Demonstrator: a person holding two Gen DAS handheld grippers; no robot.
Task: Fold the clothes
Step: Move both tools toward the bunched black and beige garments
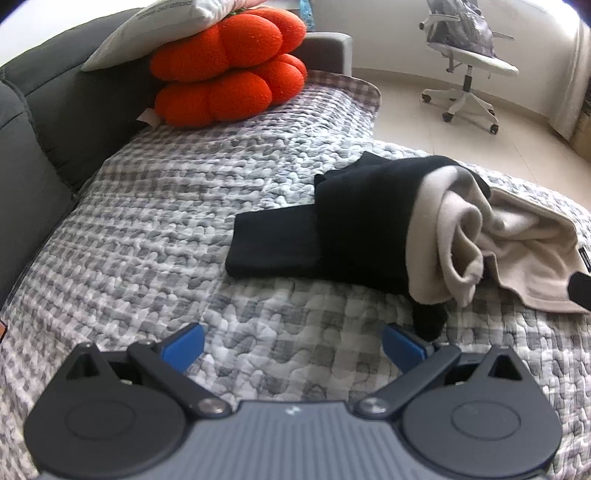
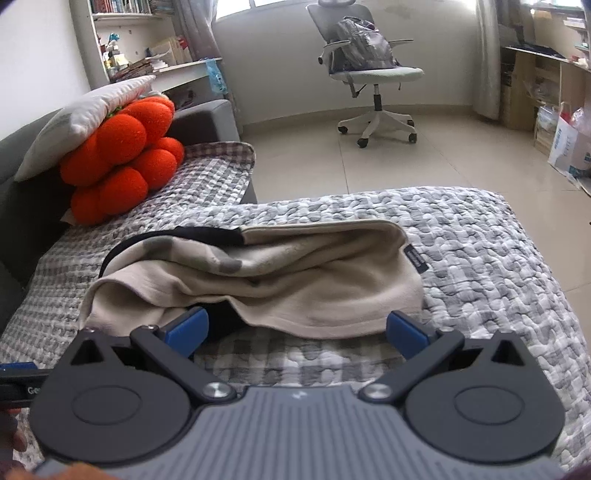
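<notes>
Where the grey-and-white checked quilted cover spreads over the couch seat, one crumpled black-and-beige fleece garment lies in a heap, the only piece of clothing in sight. Its black part stretches flat toward the left in the left wrist view, while the beige lining bunches in rolled folds on the right; a small dark label sits at one beige corner.

There are two grippers. The left gripper hangs over bare quilt with its blue-tipped jaws spread wide and nothing between them; the garment lies ahead and to the right of them, its lowest black tip just beside the right-hand jaw, though contact cannot be told. The right gripper also has its jaws spread wide, empty. The beige hem of the garment lies just ahead of them, drooping toward the gap between the tips without being pinched.

Further out, two orange-red lobed plush cushions are stacked against the dark grey couch back, with one white pillow leaning on top. On the pale tiled floor stands one white-and-grey swivel office chair with a bag on its seat. White shelves with books line the left wall and a desk the right.
</notes>
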